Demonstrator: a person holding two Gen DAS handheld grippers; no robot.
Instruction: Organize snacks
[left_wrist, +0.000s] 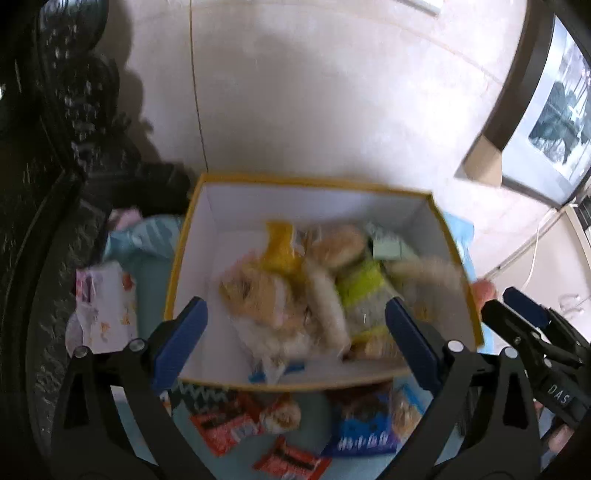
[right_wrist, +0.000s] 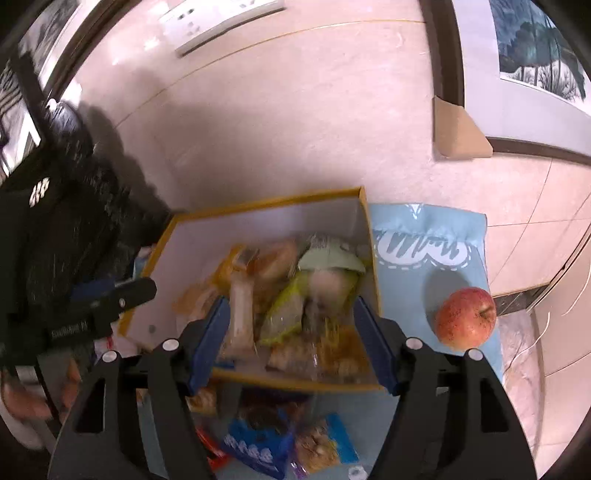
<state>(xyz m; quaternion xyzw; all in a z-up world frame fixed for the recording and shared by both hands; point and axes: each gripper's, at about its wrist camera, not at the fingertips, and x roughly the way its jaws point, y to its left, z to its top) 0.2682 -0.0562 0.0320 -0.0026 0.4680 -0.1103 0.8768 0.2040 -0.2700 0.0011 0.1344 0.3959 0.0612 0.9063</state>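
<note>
A yellow-edged cardboard box (left_wrist: 452, 254) with white inner walls sits on a light blue cloth (right_wrist: 465, 240) spread over the tabletop, and it is piled with snack packets: a yellow packet (left_wrist: 282, 245), a lime-green packet (left_wrist: 360, 284), a pale green one (right_wrist: 328, 258) toward the far right corner, and several clear-wrapped pastries, all blurred. More snacks lie on the cloth just in front of the box: a blue packet (left_wrist: 364, 439), red-orange packets (left_wrist: 221, 428) to its left, and a clear bag of biscuits (right_wrist: 317, 446).

The left gripper (left_wrist: 295, 325) hangs over the near half of the box with its blue-padded fingers (left_wrist: 181, 339) spread wide and nothing between them. The right gripper (right_wrist: 291, 325) is likewise spread apart and empty, above the near edge of the box.

A red apple (right_wrist: 465, 317) rests on the cloth to the right of the box, apart from it. A floral-printed packet (left_wrist: 105, 306) lies to the left of the box. Framed pictures (right_wrist: 535, 51) lean against the pale wall behind.
</note>
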